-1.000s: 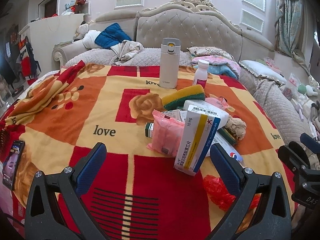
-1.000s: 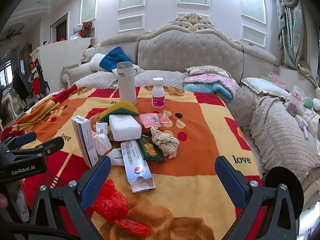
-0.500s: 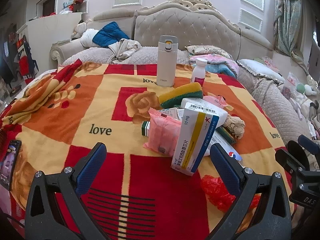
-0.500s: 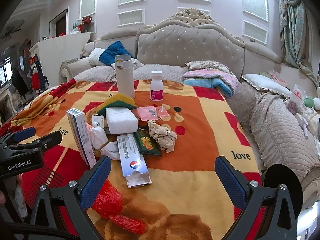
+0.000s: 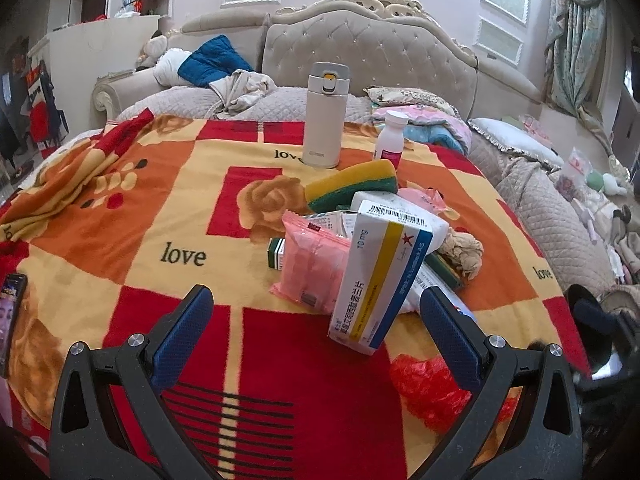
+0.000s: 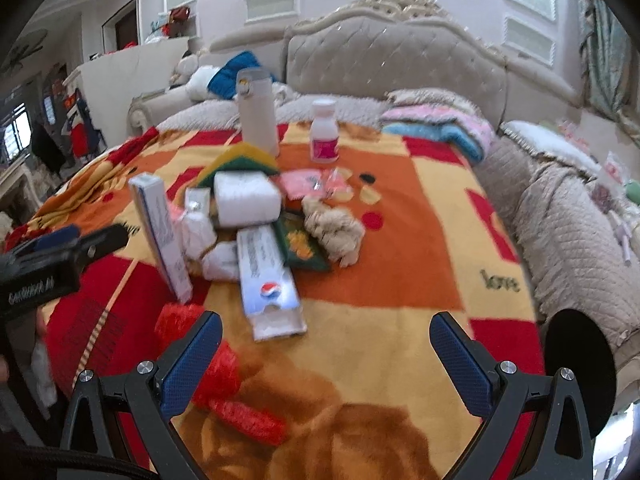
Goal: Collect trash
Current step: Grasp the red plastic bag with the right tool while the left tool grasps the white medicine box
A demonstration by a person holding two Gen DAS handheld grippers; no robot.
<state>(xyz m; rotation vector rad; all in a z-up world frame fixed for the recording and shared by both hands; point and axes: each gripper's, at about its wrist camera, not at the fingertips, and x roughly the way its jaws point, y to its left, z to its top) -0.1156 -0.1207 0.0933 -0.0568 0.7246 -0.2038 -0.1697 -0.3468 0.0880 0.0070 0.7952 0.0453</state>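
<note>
Both hand-held grippers hover with jaws spread wide and nothing between them: the left hand-held gripper [image 5: 316,328] low in its frame, the right hand-held gripper [image 6: 326,346] low in its own, blurred view.

The surface is a red, orange and yellow blanket [image 5: 180,216] printed with "love"; whether a bed or a tabletop lies under it cannot be told. The trash sits in one heap right of centre in the left view. Counted there: one medicine box [image 5: 380,276] standing tilted on a short end, its long axis running from lower left up toward the upper right; one pink packet [image 5: 314,266] leaning against its left side; one yellow-and-green sponge [image 5: 352,186] behind, long axis roughly left to right; one white block [image 6: 246,199]; one crumpled beige wad [image 5: 460,250] at the heap's right; one long white carton [image 6: 270,282] with a round red-and-blue logo, lying flat, long axis pointing away from the camera; one red plastic bag [image 5: 434,394] nearest the cameras.

Behind the heap stand one cream flask [image 5: 325,114] and one small white bottle [image 5: 391,134], both upright. One phone [image 5: 12,312] lies at the left edge of the left view.
</note>
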